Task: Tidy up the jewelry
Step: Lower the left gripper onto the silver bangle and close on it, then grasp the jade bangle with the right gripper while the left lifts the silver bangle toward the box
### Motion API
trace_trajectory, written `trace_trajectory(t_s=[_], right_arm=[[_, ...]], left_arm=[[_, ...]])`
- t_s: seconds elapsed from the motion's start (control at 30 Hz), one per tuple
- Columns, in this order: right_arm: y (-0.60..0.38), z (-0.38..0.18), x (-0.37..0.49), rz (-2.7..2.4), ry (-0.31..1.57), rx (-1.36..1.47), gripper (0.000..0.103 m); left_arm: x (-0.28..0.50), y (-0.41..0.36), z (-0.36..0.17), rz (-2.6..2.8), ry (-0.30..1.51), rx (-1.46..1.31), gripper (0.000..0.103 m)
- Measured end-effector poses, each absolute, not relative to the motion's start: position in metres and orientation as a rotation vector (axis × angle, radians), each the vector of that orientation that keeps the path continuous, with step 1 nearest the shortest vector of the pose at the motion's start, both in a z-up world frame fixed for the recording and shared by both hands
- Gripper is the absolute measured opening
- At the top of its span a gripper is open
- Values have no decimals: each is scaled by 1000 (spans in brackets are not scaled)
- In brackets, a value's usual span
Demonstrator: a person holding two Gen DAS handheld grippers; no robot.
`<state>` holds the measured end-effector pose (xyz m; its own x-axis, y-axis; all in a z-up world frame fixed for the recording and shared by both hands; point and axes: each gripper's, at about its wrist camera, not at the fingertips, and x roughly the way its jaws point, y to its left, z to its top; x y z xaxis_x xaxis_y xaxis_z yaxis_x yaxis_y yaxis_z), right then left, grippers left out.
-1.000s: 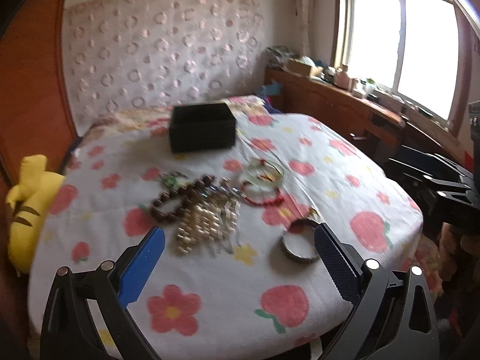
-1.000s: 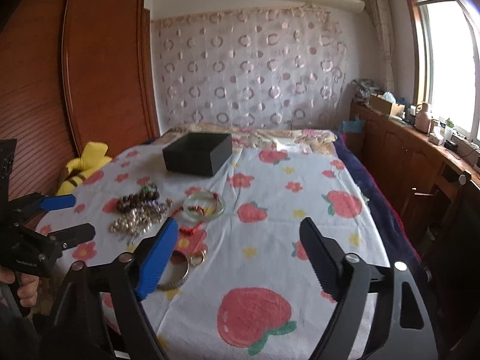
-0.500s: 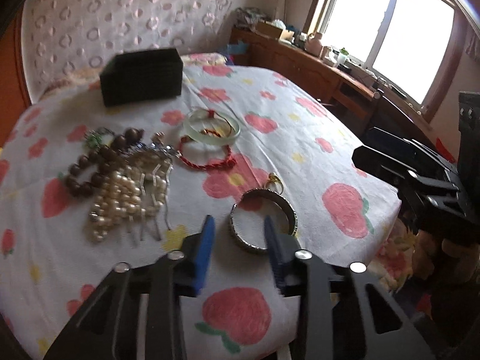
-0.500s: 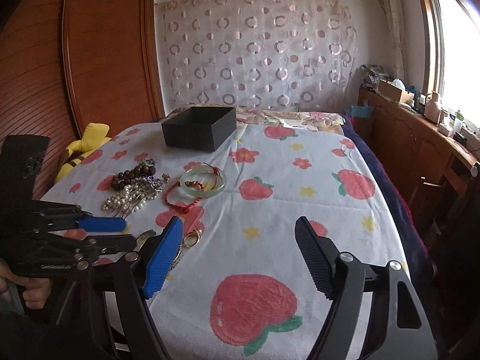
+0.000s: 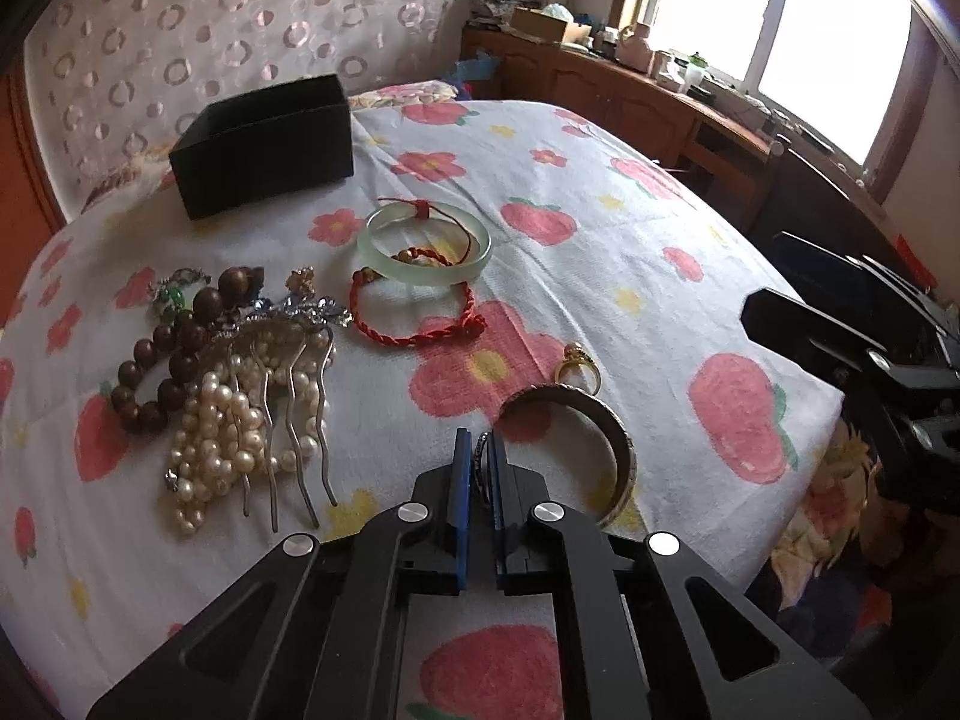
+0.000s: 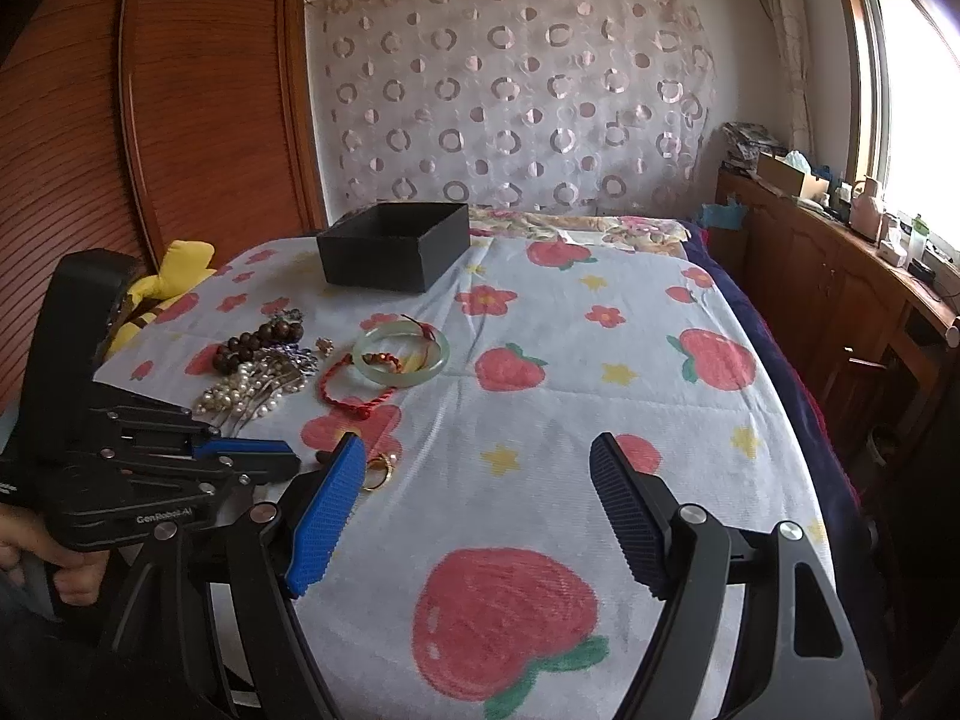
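Note:
My left gripper (image 5: 478,450) is shut on the near rim of a silver bangle (image 5: 600,420) lying on the bed. A gold ring (image 5: 577,365) lies just beyond it. Further off are a red cord bracelet (image 5: 414,324), a jade bangle (image 5: 424,243), pearls (image 5: 222,426), a metal hair comb (image 5: 288,372) and brown wooden beads (image 5: 174,354). An open black box (image 5: 264,144) stands at the back. My right gripper (image 6: 477,504) is open and empty over the bedsheet; the left gripper (image 6: 240,456) and the gold ring (image 6: 379,471) show at its left.
The bed has a white sheet (image 6: 540,396) printed with strawberries and flowers. A yellow plush toy (image 6: 168,276) lies at the left edge by the wooden wardrobe (image 6: 180,120). A wooden sideboard (image 6: 840,276) with clutter runs along the right under the window.
My left gripper moved forward and down to the silver bangle and closed from wide open onto its rim. My right gripper stayed open and shifted slightly forward.

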<state>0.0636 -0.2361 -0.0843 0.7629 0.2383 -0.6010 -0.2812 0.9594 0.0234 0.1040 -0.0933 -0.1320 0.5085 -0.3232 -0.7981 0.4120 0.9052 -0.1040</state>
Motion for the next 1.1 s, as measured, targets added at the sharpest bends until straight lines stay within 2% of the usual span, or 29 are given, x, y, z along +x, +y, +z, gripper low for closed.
trace_trajectory(t_s=[0.33, 0.4, 0.47, 0.5, 0.57, 0.7, 1.1], right_arm=[[-231, -91, 100, 335, 670, -90, 78], [-224, -94, 116, 368, 697, -93, 63], [-218, -98, 136, 400, 736, -97, 43], [-214, -100, 145, 413, 751, -97, 39], [-209, -104, 163, 444, 779, -87, 25], [-197, -110, 193, 481, 832, -56, 22], [-177, -127, 229, 446, 942, -127, 24]], left_arm=[[95, -69, -101, -420, 821, 61, 4], [96, -62, -96, -408, 799, 49, 4], [99, -54, -92, -396, 784, 33, 4], [99, -51, -91, -391, 778, 27, 4], [101, -42, -86, -381, 760, 10, 4], [104, -26, -80, -362, 737, -22, 4], [107, 0, -67, -324, 697, -65, 4]])
